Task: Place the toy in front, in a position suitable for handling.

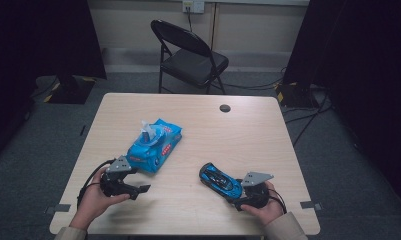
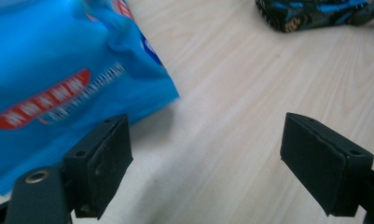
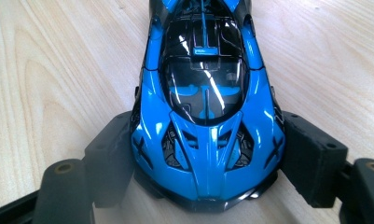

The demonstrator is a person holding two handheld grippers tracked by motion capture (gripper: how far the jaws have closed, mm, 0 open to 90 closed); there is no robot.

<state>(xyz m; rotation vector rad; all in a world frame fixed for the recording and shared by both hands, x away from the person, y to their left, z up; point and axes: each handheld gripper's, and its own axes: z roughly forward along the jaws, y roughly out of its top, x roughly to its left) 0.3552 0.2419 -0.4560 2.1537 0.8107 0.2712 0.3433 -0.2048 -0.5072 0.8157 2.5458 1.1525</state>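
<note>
The right gripper's (image 3: 205,154) fingers (image 3: 310,156) squeeze the blue toy car (image 3: 205,116) at both sides, low on the wooden surface (image 3: 58,70). The left gripper's (image 2: 205,158) fingers (image 2: 103,163) are apart and empty, just beside the blue wipes pack (image 2: 49,79).

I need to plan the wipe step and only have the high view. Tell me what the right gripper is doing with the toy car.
Observer: In the right gripper view, the right gripper has both pads pressed on the flanks of the blue toy car, at one end of it.
Operator: Now report the left gripper.
Observer: The left gripper stands open with bare table between its pads.
Operator: Say where the wipes pack sits for it.
Observer: The blue wipes pack lies just beyond the left-hand pad, not between the two.
</note>
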